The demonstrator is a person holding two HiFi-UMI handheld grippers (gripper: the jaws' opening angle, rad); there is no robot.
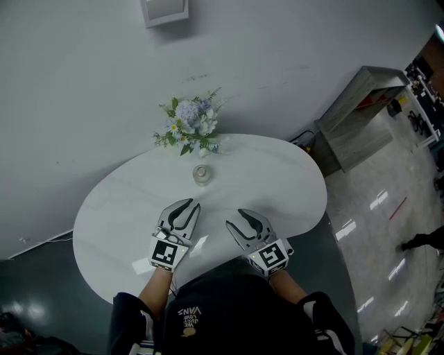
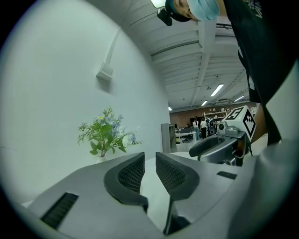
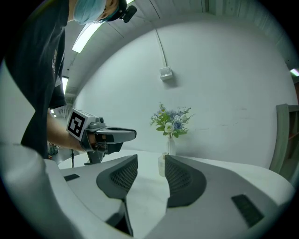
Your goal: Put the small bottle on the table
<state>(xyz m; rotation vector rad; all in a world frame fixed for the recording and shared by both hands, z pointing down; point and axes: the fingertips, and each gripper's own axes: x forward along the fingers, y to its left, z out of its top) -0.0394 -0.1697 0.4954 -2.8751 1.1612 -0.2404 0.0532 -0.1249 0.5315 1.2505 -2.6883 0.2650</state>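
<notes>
A: Where is the bottle (image 1: 202, 175)?
B: Upright on the white table (image 1: 277, 173), toward its far side, just in front of the flowers (image 1: 189, 126) by the wall. Neither gripper touches it.
A: And the 2 grippers?
B: Both are over the near part of the table, close to the person (image 1: 229, 305), side by side and apart from each other. The left gripper (image 1: 187, 205) points toward the bottle from the near left. The right gripper (image 1: 237, 216) points in from the near right. Each is well short of the bottle.
A: How do the left fingers stand?
B: Narrow. In the left gripper view the 2 pads (image 2: 131, 173) face each other across a slim gap, and only bare tabletop shows through it. They hold nothing.
A: The right?
B: Wider apart than the left. In the right gripper view the bottle shows through the gap, but it stands farther off on the table, beyond the tips, with the vase (image 3: 171, 145) of the flowers right behind it. The pads touch nothing, so that gripper is empty too.
A: Anything else near?
B: A grey cabinet (image 1: 354, 114) stands on the floor right of the table, against the wall. A small white box (image 1: 165, 10) is fixed to the wall above the flowers.
</notes>
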